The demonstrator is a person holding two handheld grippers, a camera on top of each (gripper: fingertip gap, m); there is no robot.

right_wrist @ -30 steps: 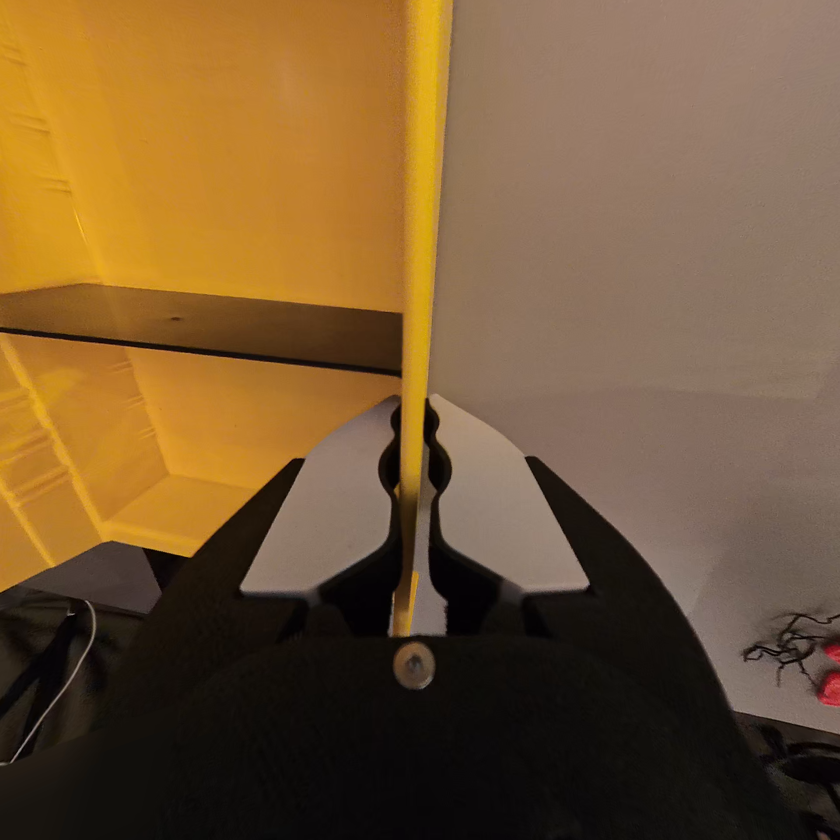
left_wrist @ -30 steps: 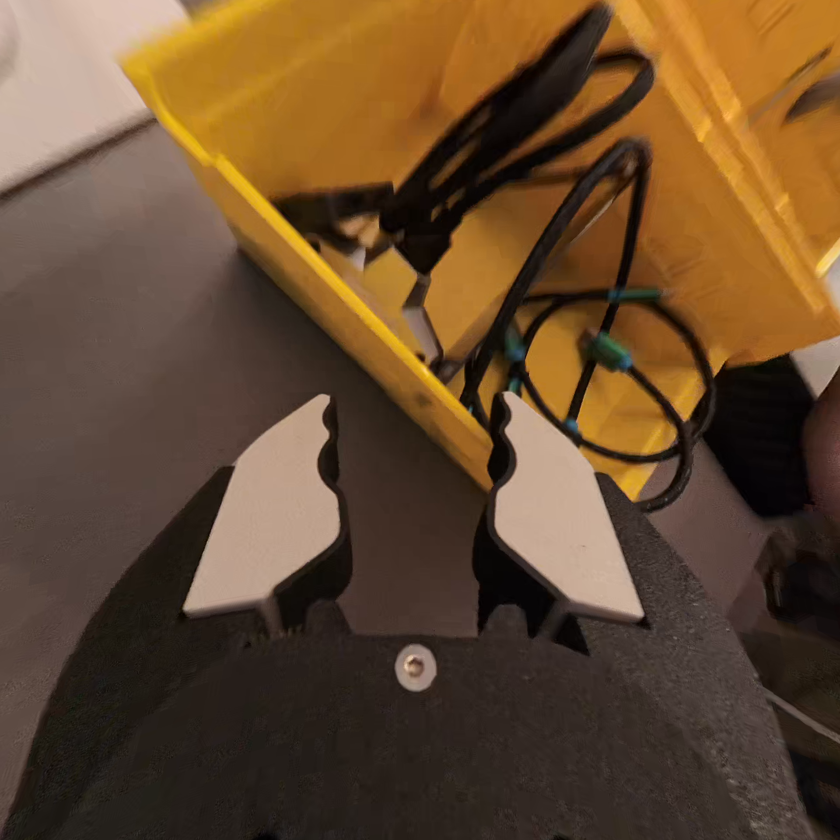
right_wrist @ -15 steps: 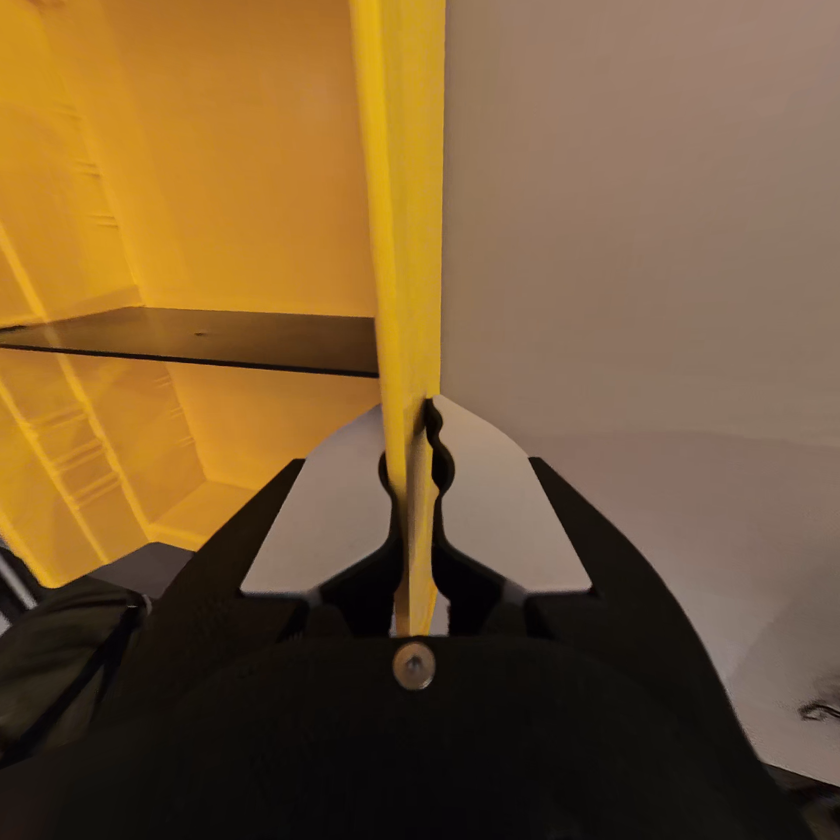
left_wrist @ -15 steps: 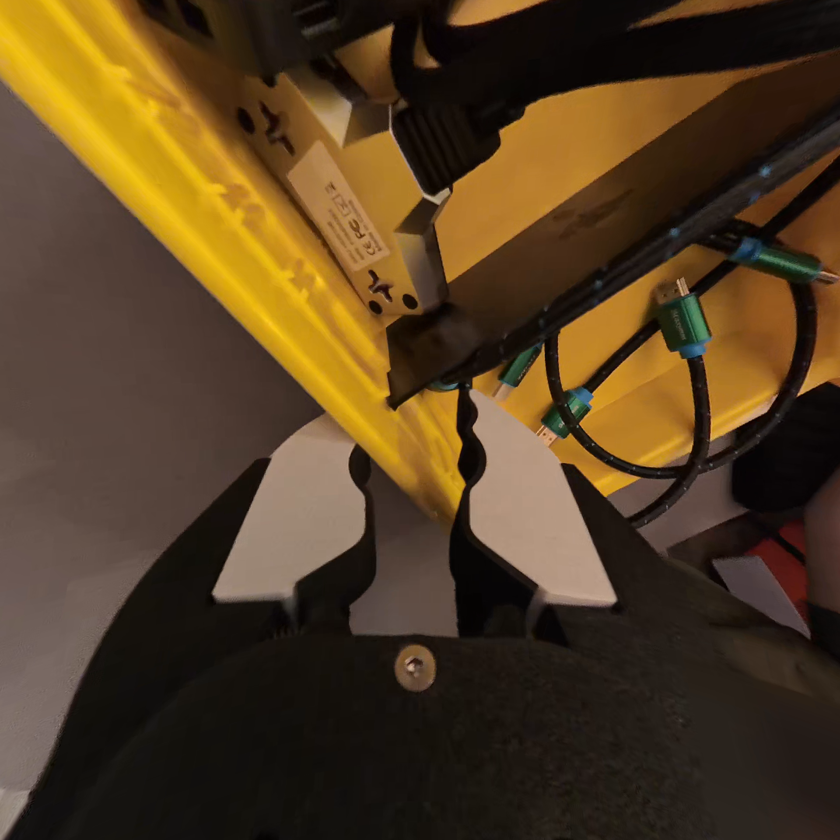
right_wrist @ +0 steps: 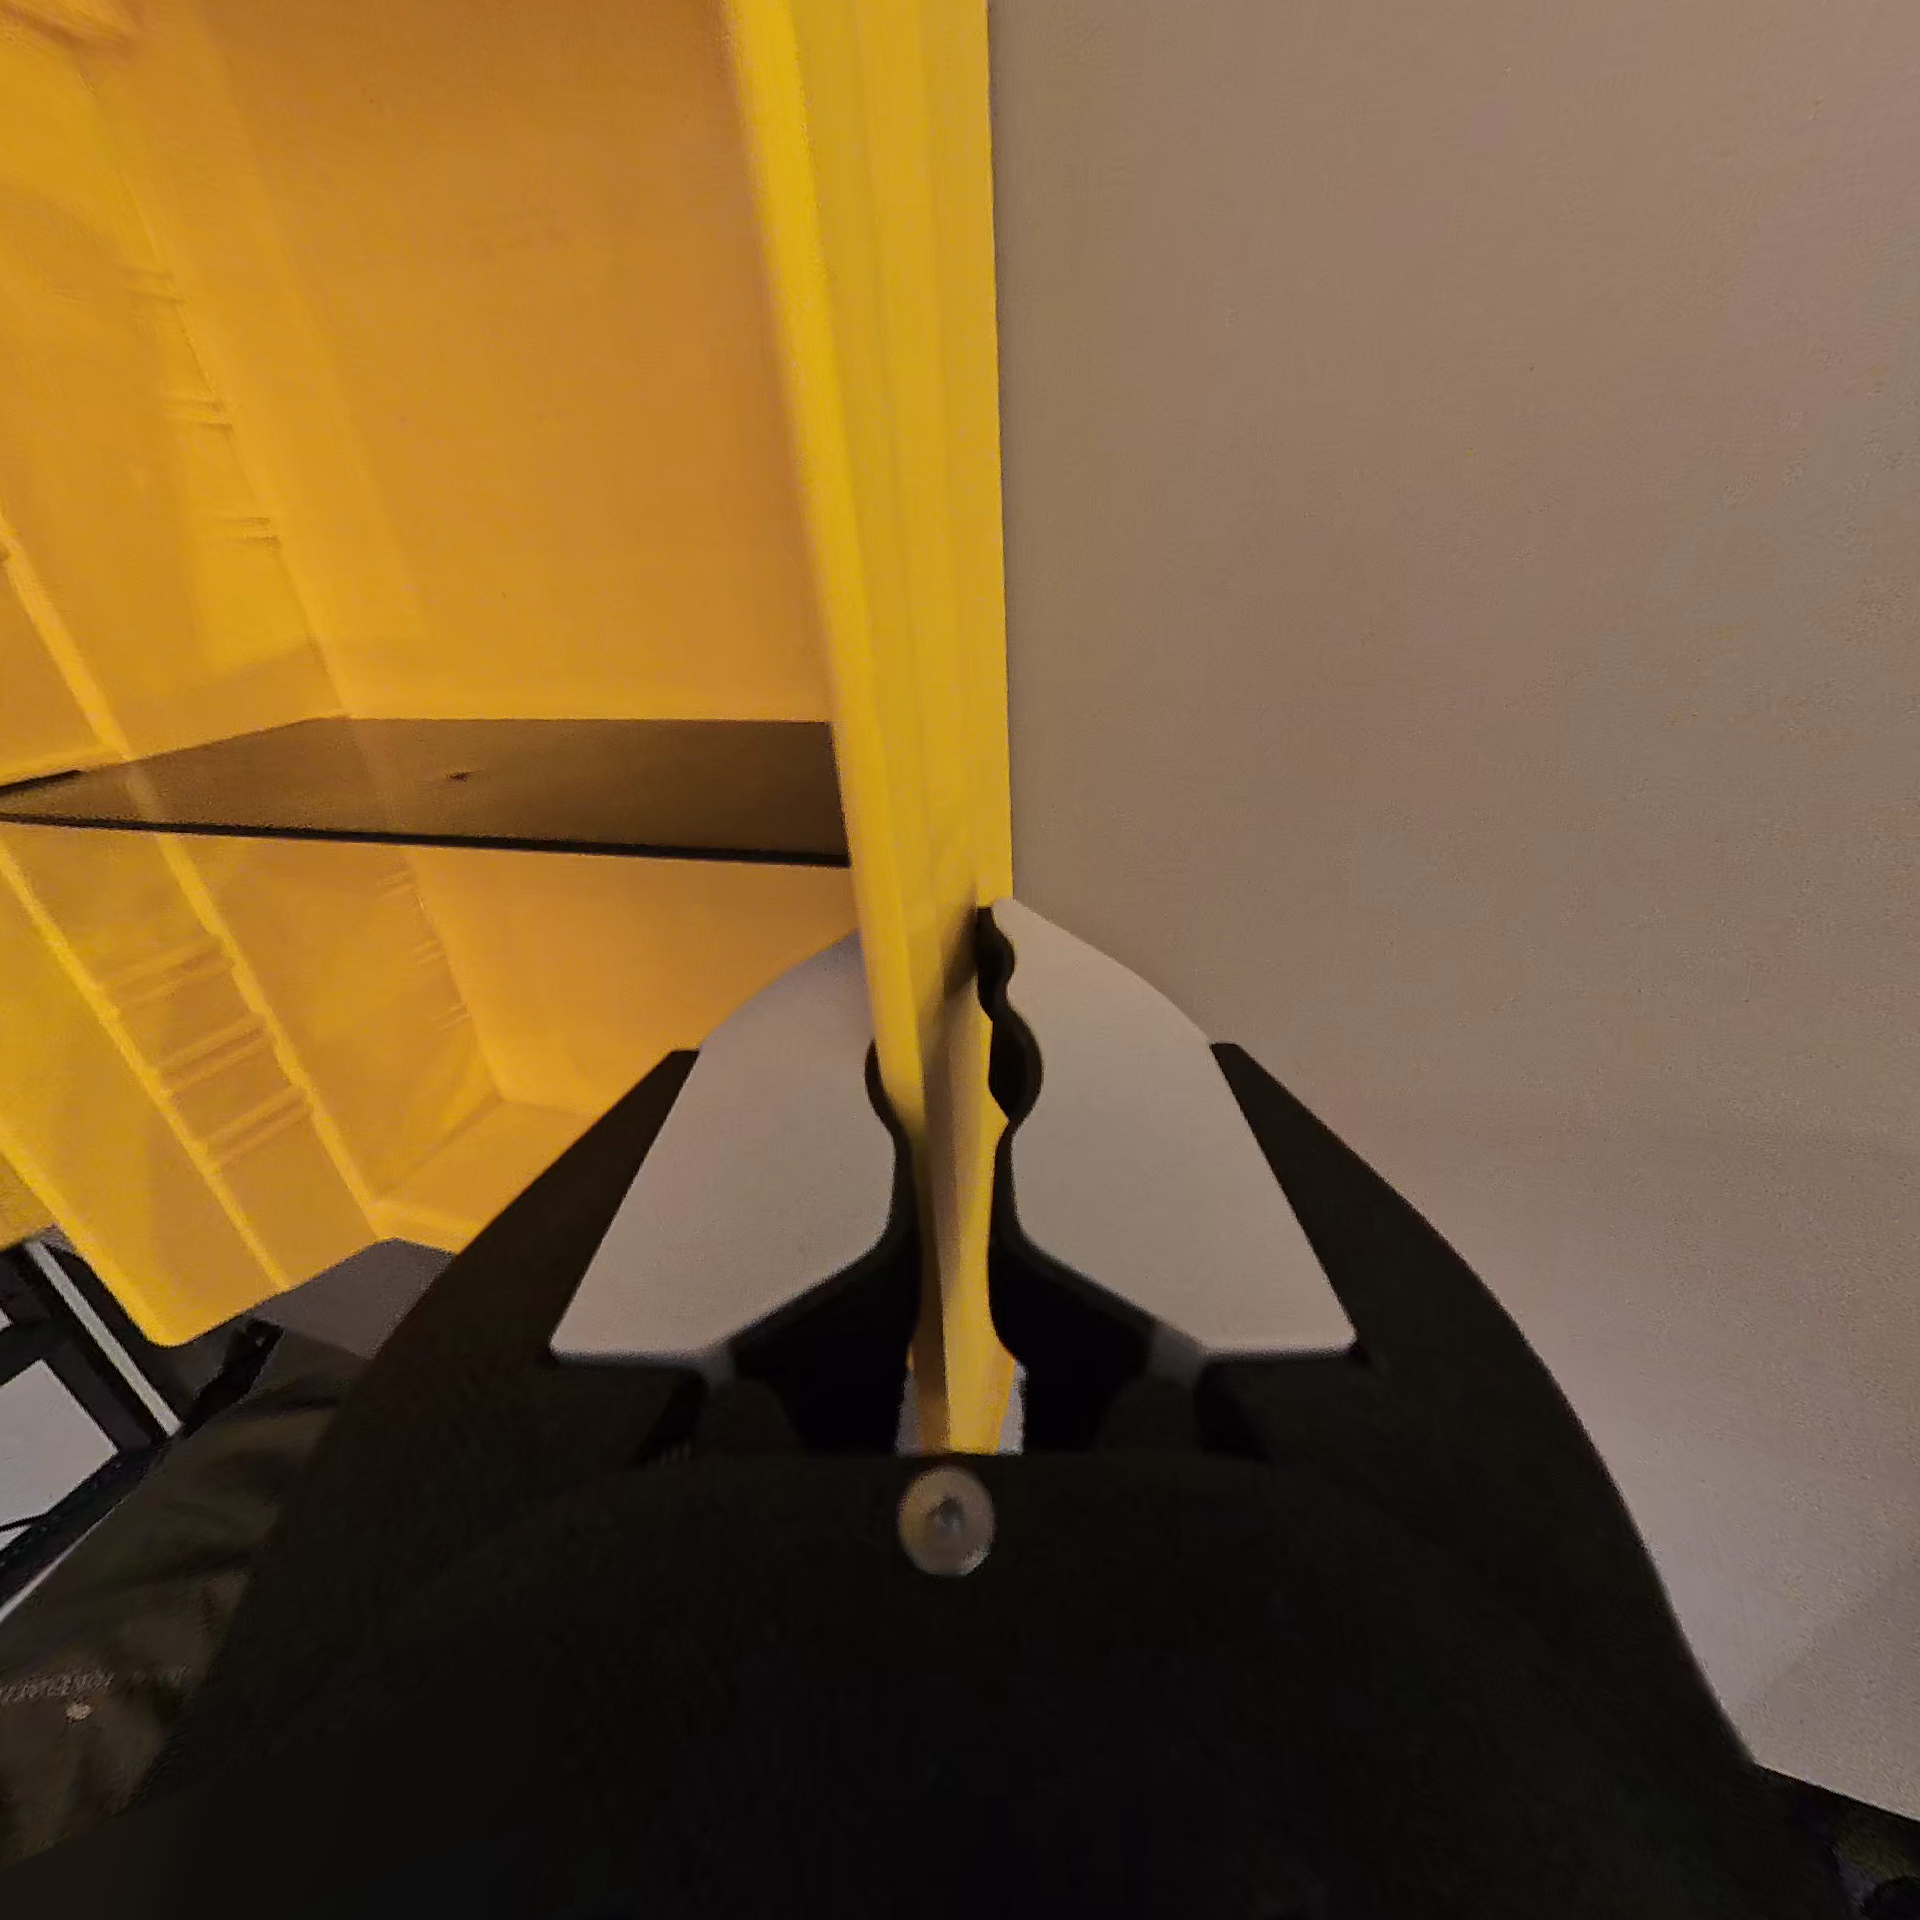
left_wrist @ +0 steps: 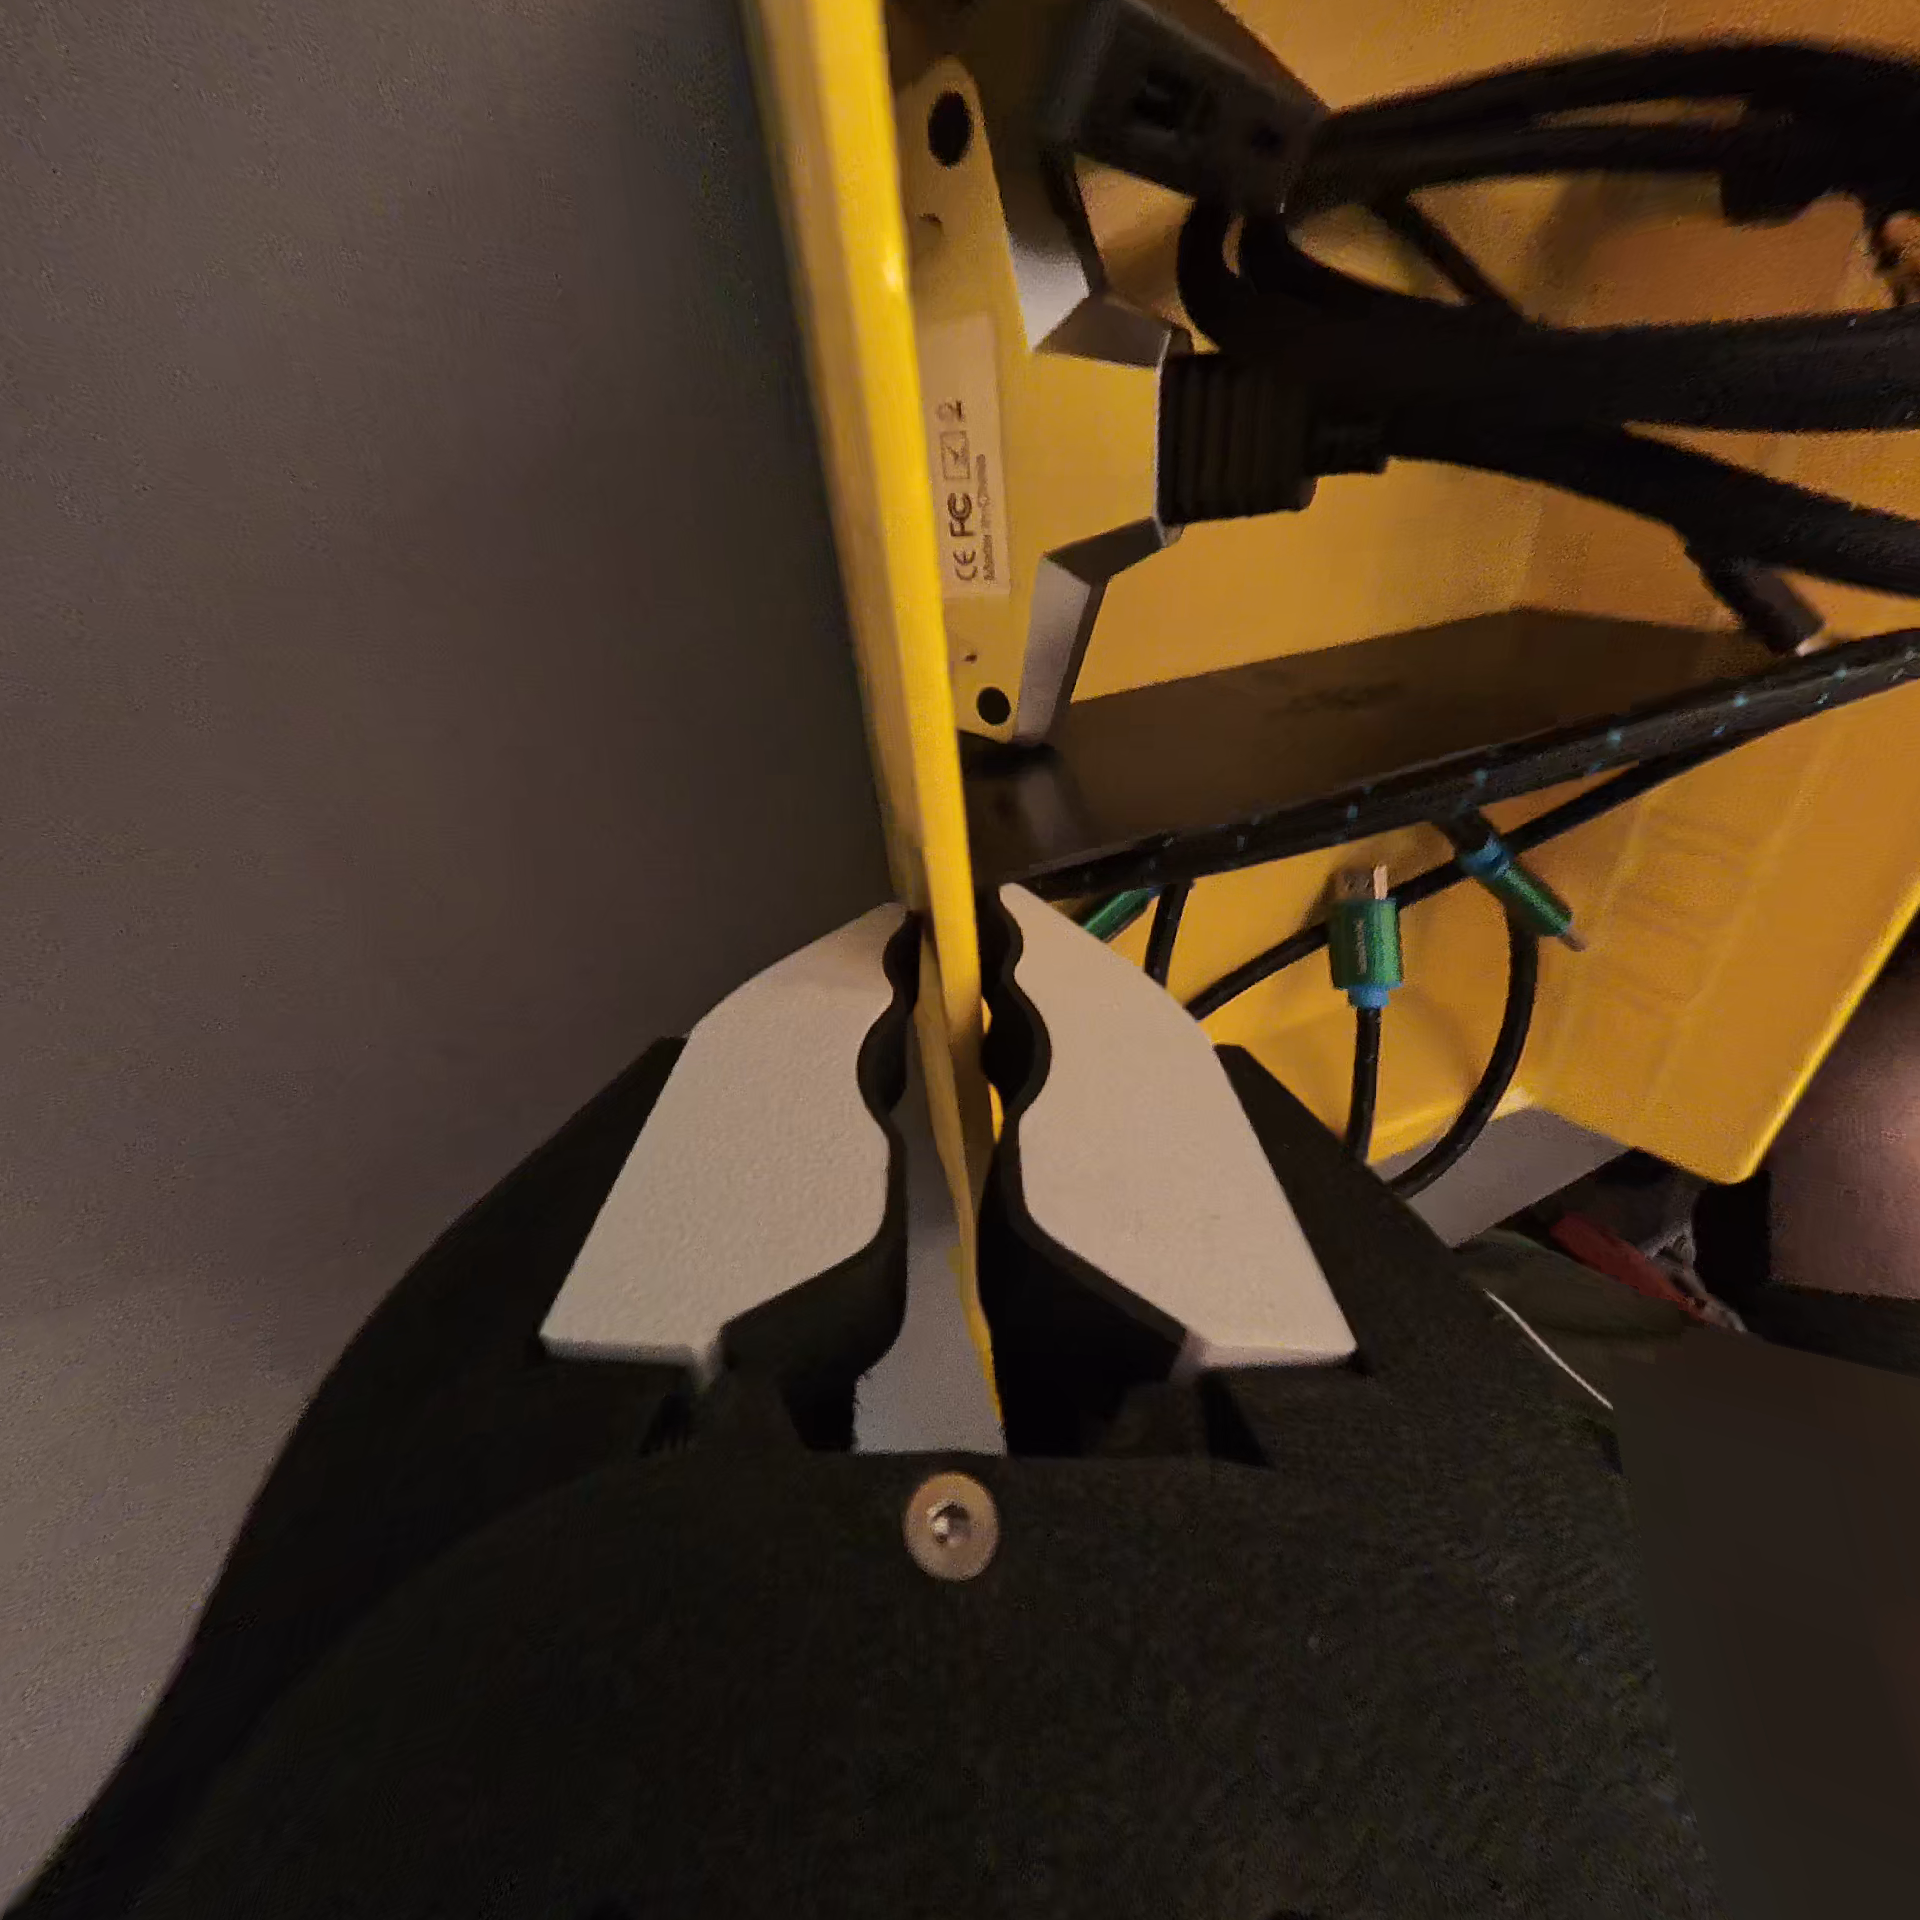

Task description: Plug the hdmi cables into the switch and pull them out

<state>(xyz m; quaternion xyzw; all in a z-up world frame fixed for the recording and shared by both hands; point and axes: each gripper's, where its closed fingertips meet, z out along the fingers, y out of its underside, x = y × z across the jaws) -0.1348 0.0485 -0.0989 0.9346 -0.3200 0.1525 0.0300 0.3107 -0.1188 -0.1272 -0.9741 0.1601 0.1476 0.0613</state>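
- Left wrist view: the left claw (left_wrist: 951, 935) is pinching the side wall of a yellow plastic bin (left_wrist: 862, 436), one finger outside, one inside. The bin looks tipped or lifted, since its contents sit sideways in the frame.
- Same view: the HDMI switch (left_wrist: 1049, 436), a silvery box with a label sticker, is pressed against the inside of that wall, above a black divider (left_wrist: 1299, 727). A thick black HDMI plug (left_wrist: 1247, 436) seems to sit in it already, though I can't see the port itself.
- Below the divider there's a thinner braided cable (left_wrist: 1361, 1060) with green-shelled connectors (left_wrist: 1366, 945), loose and plugged into nothing.
- Right wrist view: the right claw (right_wrist: 961, 925) is pinching the opposite wall of the bin, with the wall running straight between the fingers. All I see on this side is yellow interior and the black divider, with no cables or switch.
- My guess: this is still setup, carrying or positioning the bin, and the real plugging hasn't started. The next move calls for setting it down flat on the tabletop, letting go of both walls, then reaching in for a connector.
- Hard to make out: the switch's ports, how many cables are in the black tangle top right (blurry), and what the bin is resting on, if anything.
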